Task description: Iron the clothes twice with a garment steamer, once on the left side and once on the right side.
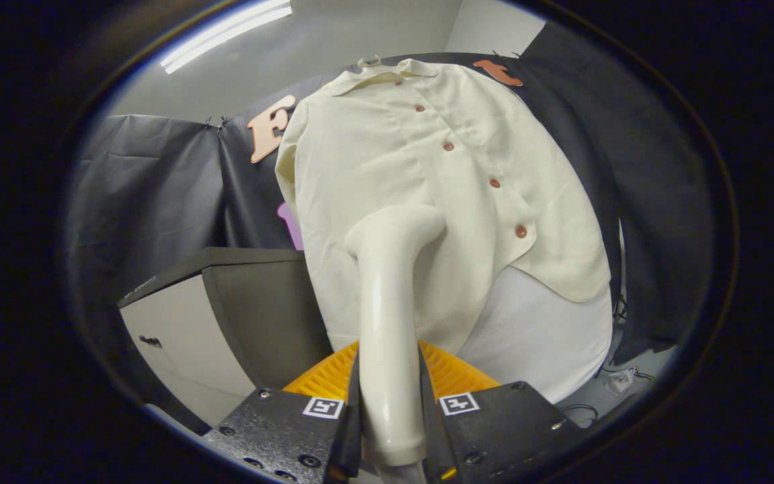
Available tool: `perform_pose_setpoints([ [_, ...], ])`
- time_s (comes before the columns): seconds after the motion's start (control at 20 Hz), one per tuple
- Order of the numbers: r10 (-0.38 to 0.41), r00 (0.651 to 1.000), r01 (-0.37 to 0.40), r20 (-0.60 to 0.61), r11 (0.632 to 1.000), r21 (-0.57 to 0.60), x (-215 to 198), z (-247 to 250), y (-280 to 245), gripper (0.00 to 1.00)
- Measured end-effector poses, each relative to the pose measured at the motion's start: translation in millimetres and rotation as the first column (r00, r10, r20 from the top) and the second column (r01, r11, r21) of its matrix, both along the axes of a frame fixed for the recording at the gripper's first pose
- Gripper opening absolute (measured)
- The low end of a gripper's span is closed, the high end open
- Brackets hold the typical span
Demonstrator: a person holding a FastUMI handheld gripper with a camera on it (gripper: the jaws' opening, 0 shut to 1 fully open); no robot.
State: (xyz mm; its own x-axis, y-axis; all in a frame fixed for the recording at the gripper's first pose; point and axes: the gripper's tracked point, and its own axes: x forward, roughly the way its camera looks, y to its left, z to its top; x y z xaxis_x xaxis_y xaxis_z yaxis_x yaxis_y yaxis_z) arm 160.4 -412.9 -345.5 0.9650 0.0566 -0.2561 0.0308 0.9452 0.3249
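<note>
- The gripper [390, 417] has its two fingers closed tight against the sides of the garment steamer [390, 302], one finger on each flank of the handle
- The steamer is smooth, glossy plastic: a straight round stem that rises from between the fingers and bends at its top into a wider head
- That head lies against the shirt [427, 202], low on the shirt's front and just to the side of the button line
- The shirt is a pale cream woven cloth, matte and faintly creased, with a soft collar and a row of round reddish buttons [494, 182] running down its front; it hangs on a hanger [369, 62] whose top shows above the collar
- Its hem curves, and below the hem a plain white board [541, 336] shows behind the shirt
- A ribbed orange part [454, 373] sits just beyond the fingers, under the shirt's hem
- Beside the shirt, on its sleeve side, stands a boxy cabinet [226, 309] with a dark top edge, close to the sleeve; cables [619, 380] lie on the floor below the board
</note>
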Motion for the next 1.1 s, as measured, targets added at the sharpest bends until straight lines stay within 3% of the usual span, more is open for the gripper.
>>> perform_pose_setpoints([
  [0.6, -0.009, 0.993, 0.009, -0.120, 1.000, 0.000, -42, -60, 7, 0.38],
  [0.75, -0.045, 0.996, 0.044, -0.076, 0.999, -0.006, -46, -40, 3, 0.37],
  [1.1, -0.038, 0.999, 0.037, -0.009, 0.997, -0.064, -47, 32, -3, 0.36],
])
